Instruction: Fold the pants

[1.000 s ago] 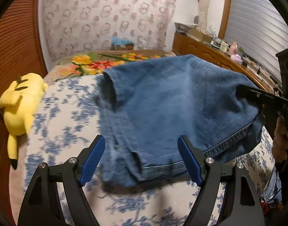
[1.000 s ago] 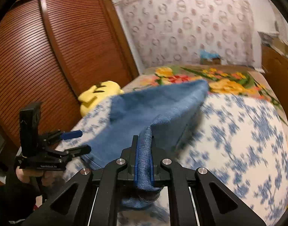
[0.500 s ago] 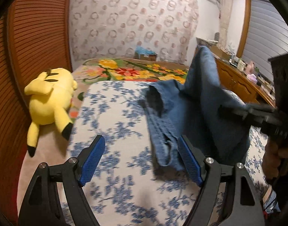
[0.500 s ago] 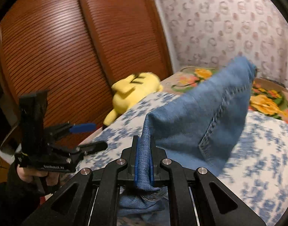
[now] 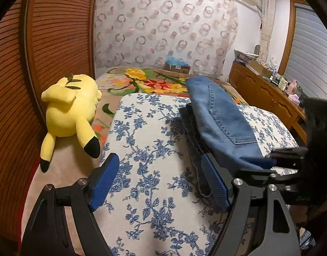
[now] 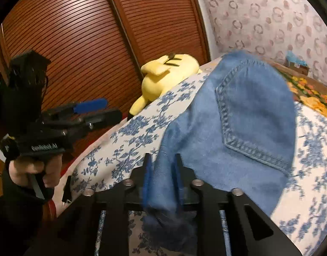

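Swung over since a moment ago, the jeans (image 5: 219, 123) now lie folded on the bed's floral cover (image 5: 146, 149), pocket up. Right claw (image 6: 161, 177) pinches their edge; left claw (image 5: 161, 181) hangs open beside them. Yellow plush (image 5: 71, 108) lies nearby.

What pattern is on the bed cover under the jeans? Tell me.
Blue flowers on white bed cover, clearest in the left wrist view.

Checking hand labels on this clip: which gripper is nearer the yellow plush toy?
Left. The left gripper is open over the floral sheet, just right of the yellow plush toy. The right gripper is farther right, around the jeans.
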A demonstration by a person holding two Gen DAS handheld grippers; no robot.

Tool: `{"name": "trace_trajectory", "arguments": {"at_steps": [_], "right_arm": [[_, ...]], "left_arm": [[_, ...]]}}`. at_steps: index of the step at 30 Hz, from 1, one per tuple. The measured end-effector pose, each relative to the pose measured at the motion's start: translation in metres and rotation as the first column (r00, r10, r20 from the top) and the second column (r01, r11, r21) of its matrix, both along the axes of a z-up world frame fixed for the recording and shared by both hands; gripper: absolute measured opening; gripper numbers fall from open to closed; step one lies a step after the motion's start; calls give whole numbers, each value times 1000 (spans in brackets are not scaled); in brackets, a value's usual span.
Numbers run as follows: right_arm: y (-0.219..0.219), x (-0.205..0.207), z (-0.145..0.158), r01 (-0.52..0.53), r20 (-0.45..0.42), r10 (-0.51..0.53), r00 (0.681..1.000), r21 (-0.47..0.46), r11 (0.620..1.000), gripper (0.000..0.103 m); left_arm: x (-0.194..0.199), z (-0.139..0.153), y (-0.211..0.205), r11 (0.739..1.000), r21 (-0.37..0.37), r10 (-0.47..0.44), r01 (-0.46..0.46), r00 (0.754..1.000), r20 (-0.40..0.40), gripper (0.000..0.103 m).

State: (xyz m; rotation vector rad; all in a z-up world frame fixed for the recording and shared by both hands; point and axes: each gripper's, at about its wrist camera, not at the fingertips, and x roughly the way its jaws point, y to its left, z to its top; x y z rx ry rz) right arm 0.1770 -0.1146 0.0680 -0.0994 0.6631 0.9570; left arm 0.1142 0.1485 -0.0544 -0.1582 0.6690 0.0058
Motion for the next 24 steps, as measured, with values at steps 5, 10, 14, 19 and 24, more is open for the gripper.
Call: {"name": "trace_trajectory", "arguments": {"at_steps": [5, 10, 14, 19, 24], "right_arm": [[-14, -24, 20, 55, 87, -56, 995, 15, 998, 42], [-42, -14, 25, 168, 134, -168, 977, 10, 986, 49], [-46, 15, 15, 236, 128, -230, 965, -36, 971, 54], [-39, 50, 2, 269, 88, -262, 961, -91, 959, 55], [-31, 78, -10, 255, 16, -255, 967, -119, 959, 57]], "left_arm": [[6, 4, -14, 1000, 1, -27, 27, 1000, 3, 80], [21, 3, -31, 997, 7, -72, 72, 997, -10, 80], [38, -6, -45, 994, 12, -110, 110, 993, -36, 80], [51, -20, -54, 991, 9, -131, 132, 988, -78, 80], [60, -37, -57, 990, 11, -140, 143, 982, -128, 80]]}}
